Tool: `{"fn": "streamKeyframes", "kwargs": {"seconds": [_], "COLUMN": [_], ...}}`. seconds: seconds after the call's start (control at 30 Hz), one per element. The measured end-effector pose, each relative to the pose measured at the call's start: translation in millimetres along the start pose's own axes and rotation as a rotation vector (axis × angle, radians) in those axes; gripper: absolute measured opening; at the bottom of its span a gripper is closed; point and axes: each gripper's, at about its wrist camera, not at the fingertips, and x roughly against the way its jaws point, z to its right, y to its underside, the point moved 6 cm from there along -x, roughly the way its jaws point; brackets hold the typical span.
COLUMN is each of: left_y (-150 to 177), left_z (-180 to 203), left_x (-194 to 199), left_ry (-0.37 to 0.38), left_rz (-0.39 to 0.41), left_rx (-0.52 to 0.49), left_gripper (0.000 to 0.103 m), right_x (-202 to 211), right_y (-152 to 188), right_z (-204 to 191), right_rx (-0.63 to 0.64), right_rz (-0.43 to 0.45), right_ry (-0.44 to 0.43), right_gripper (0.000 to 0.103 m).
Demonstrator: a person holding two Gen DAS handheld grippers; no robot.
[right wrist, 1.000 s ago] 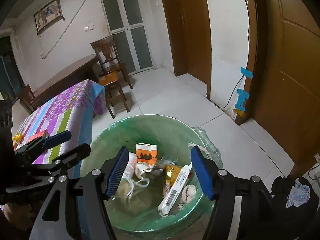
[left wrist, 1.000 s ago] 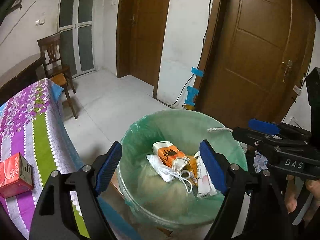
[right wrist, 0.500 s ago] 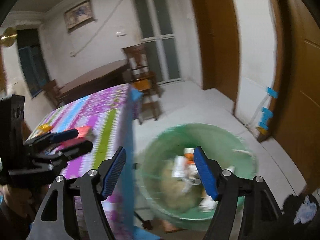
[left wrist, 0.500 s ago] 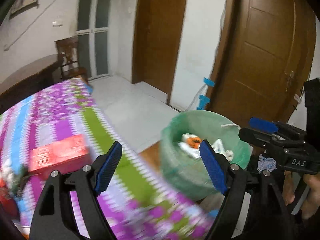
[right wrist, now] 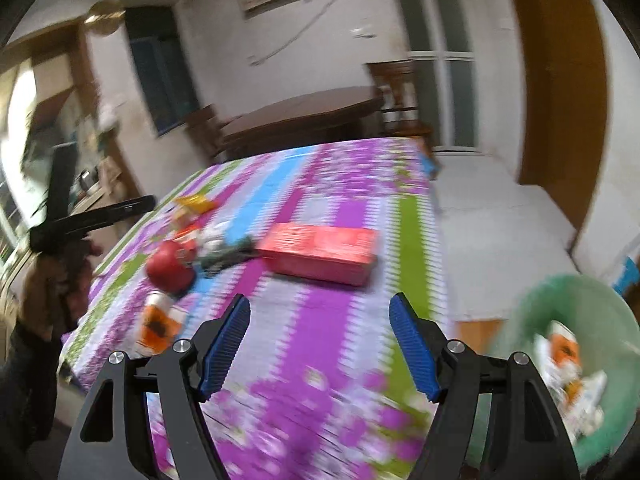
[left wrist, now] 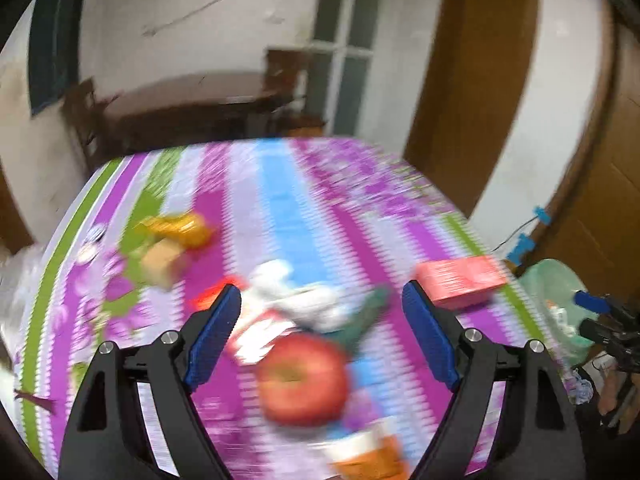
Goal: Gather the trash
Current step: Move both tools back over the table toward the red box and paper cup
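Note:
Both views are motion-blurred. My left gripper (left wrist: 322, 336) is open and empty above the table, over a red apple (left wrist: 302, 378) and crumpled white and green wrappers (left wrist: 312, 304). My right gripper (right wrist: 320, 348) is open and empty over the table's near edge. A red box (right wrist: 320, 252) lies ahead of it; it also shows in the left wrist view (left wrist: 460, 282). An orange-and-white carton (right wrist: 158, 326) lies at the table's left corner. The green-lined trash bin (right wrist: 560, 360) holding trash stands at the right.
The table has a purple, green and blue striped cloth (right wrist: 340, 176). Yellow and tan packets (left wrist: 176, 240) lie at its far left. A dark wooden table and chair (right wrist: 304, 116) stand behind. Brown doors (left wrist: 472, 80) are at the right.
Both grippers have swung left from over the trash bin to over the table. The bin has slid to the right edge of both views. Both stay open and empty.

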Motion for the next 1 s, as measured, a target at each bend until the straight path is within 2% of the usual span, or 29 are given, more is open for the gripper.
{"fn": "streamKeyframes", "kwargs": {"seconds": [0.07,0.17,0.2,0.3,0.37,0.4,0.47,0.53,0.63,0.7,0.77,0.87,0.97,1.0], "left_y": [0.9,-0.2,1.1,-6.5,-10.1,-11.3,-12.6,-16.8,-25.7,-25.6,-16.8,-4.4,-0.4,2.3], "left_z": [-29.2,-62.0,-68.1,-65.0,-58.4,-51.1,-40.8,-37.7,-27.8,-13.4,-4.3,-5.1,-19.3,-25.3], "left_x": [-11.3,-33.1,-36.7,-59.6,-71.3,-80.4,-94.4,-105.5,-116.2,-122.2,-133.4,-144.8,-130.4,-123.1], "left_ry": [-0.027,-0.028,-0.036,0.008,0.065,0.128,0.189,0.217,0.328,0.403,0.397,0.309,0.331,0.338], "left_rz": [-0.037,-0.102,-0.119,-0.175,-0.207,-0.242,-0.290,-0.297,-0.301,-0.342,-0.418,-0.502,-0.496,-0.493], "left_rx": [0.039,0.074,0.074,0.049,0.031,0.035,0.047,0.051,0.062,0.032,-0.019,-0.089,-0.068,-0.059], "left_gripper": [0.079,0.079,0.079,0.079,0.079,0.079,0.079,0.079,0.079,0.079,0.079,0.079,0.081,0.085], "right_x": [-26.4,-63.1,-73.8,-102.8,-122.5,-128.4,-142.4,-154.0,-165.0,-171.3,-177.2,-180.4,-182.2,-183.1], "right_y": [-13.3,-26.3,-29.0,-39.0,-42.5,-41.1,-41.4,-44.0,-44.1,-42.4,-39.1,-37.1,-39.6,-40.6], "right_z": [-24.9,-58.2,-67.0,-87.9,-100.4,-103.5,-106.9,-108.5,-105.9,-103.1,-99.9,-98.2,-96.1,-95.7], "right_rx": [0.019,0.062,0.070,0.064,0.056,0.054,0.050,0.038,0.012,-0.004,-0.012,-0.011,-0.001,0.003], "right_rz": [-0.041,-0.084,-0.093,-0.108,-0.122,-0.129,-0.140,-0.142,-0.142,-0.147,-0.158,-0.166,-0.168,-0.169], "right_ry": [-0.054,-0.081,-0.088,-0.123,-0.146,-0.153,-0.155,-0.160,-0.164,-0.165,-0.157,-0.148,-0.144,-0.143], "right_gripper": [0.073,0.073,0.073,0.072,0.072,0.072,0.071,0.071,0.071,0.071,0.071,0.071,0.071,0.071]}}
